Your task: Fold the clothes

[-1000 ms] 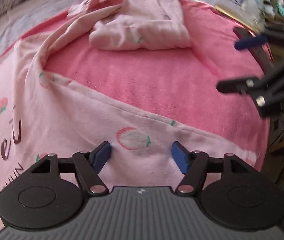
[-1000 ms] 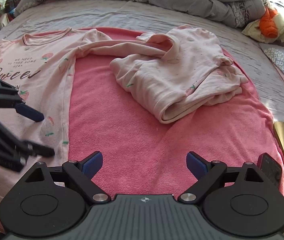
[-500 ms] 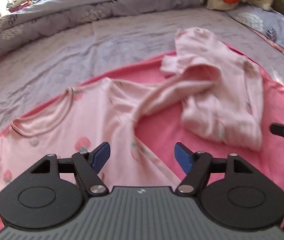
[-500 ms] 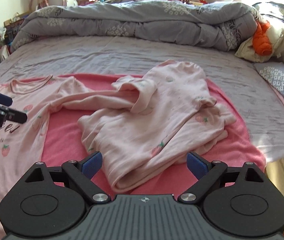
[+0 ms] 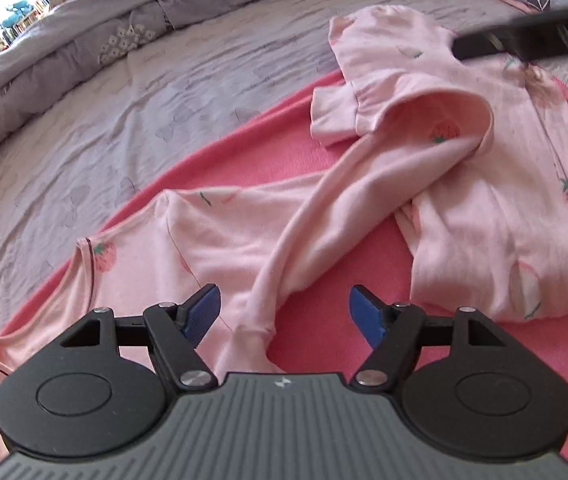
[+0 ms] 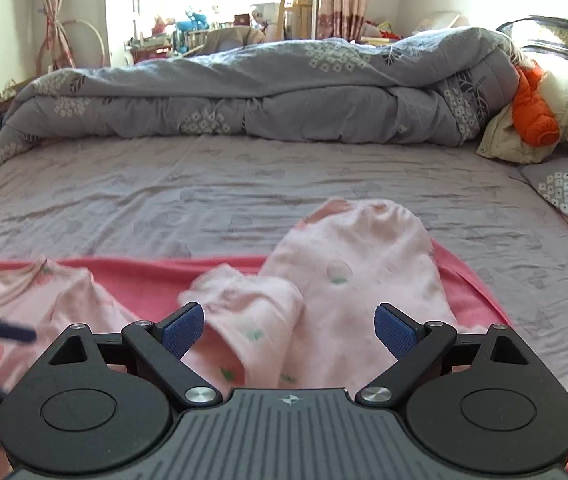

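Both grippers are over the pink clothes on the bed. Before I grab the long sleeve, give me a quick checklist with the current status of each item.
1. Left gripper open and empty: ok, blue pads apart, nothing pinched.
2. Right gripper open and empty: ok, pads apart above the cloth.
3. Sleeve lined up with the left gripper: ok, it runs up between the pads.
4. Sleeve free of the folded garment: not ok, its cuffed end lies draped over that garment.
5. Shirt lying flat on the pink towel: cannot tell, only its upper part shows.
6. Grippers clear of each other: ok, they are apart in both views.
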Demonstrator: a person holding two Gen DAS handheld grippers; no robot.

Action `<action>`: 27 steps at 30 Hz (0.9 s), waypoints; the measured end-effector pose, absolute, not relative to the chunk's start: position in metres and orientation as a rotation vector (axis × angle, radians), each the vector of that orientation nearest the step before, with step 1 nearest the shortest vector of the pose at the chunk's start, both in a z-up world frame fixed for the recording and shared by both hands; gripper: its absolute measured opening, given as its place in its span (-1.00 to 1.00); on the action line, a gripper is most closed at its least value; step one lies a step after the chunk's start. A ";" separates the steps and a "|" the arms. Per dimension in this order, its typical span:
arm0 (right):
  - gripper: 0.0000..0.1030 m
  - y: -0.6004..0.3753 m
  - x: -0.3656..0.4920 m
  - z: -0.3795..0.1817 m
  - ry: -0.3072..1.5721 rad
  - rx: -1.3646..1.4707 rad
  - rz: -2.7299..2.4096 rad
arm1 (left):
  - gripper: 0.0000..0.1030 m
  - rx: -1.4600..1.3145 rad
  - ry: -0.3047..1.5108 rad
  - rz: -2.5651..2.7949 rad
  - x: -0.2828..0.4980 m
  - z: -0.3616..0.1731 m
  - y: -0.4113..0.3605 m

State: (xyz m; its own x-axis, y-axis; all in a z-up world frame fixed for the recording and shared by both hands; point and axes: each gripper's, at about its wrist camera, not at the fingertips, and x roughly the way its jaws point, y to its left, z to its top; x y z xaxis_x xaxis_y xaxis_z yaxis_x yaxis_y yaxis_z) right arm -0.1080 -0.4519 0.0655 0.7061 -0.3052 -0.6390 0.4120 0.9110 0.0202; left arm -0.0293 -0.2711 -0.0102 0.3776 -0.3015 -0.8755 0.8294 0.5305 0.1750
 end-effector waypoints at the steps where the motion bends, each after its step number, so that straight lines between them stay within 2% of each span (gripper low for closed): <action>1: 0.81 -0.452 -0.092 0.065 0.678 0.166 -0.388 | 0.43 0.687 0.933 -0.802 -0.031 -0.016 -0.270; 4: 0.80 -0.439 -0.043 0.052 0.728 0.089 -0.340 | 0.43 0.636 0.950 -0.794 -0.033 -0.020 -0.263; 7: 0.66 -0.420 0.004 0.018 0.880 -0.019 -0.306 | 0.44 0.567 0.987 -0.777 -0.027 -0.020 -0.260; 9: 0.39 -0.418 0.023 -0.007 1.002 -0.022 -0.302 | 0.45 0.539 0.998 -0.774 -0.025 -0.020 -0.258; 10: 0.10 -0.419 0.027 -0.015 1.037 -0.010 -0.306 | 0.46 0.533 0.998 -0.774 -0.025 -0.021 -0.258; 12: 0.01 -0.425 0.021 -0.017 1.023 0.041 -0.316 | 0.48 0.530 0.992 -0.776 -0.027 -0.021 -0.257; 13: -0.32 -0.430 0.017 -0.015 1.009 0.065 -0.328 | 0.50 0.528 0.987 -0.777 -0.028 -0.021 -0.256; 14: -0.54 -0.436 0.011 -0.009 0.982 0.086 -0.353 | 0.50 0.527 0.982 -0.780 -0.029 -0.022 -0.256; 18: -0.60 -0.474 -0.025 0.033 0.803 0.216 -0.450 | 0.50 0.513 0.978 -0.789 -0.029 -0.022 -0.254; 23: -0.62 -0.534 -0.111 0.110 0.383 0.387 -0.422 | 0.53 0.515 0.981 -0.806 -0.027 -0.023 -0.254; 25: -0.62 -0.549 -0.145 0.128 0.323 0.374 -0.443 | 0.54 0.516 0.984 -0.811 -0.027 -0.024 -0.254; 27: -0.62 -0.563 -0.170 0.130 0.349 0.360 -0.460 | 0.55 0.517 0.988 -0.815 -0.027 -0.024 -0.255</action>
State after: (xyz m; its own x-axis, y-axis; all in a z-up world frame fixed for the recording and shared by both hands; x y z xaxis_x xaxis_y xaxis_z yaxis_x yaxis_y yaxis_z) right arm -0.1696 -0.5631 0.1298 0.8395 -0.3652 -0.4025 0.4861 0.8357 0.2556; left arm -0.0269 -0.2547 -0.0236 0.3026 -0.3621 -0.8817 0.7965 0.6041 0.0253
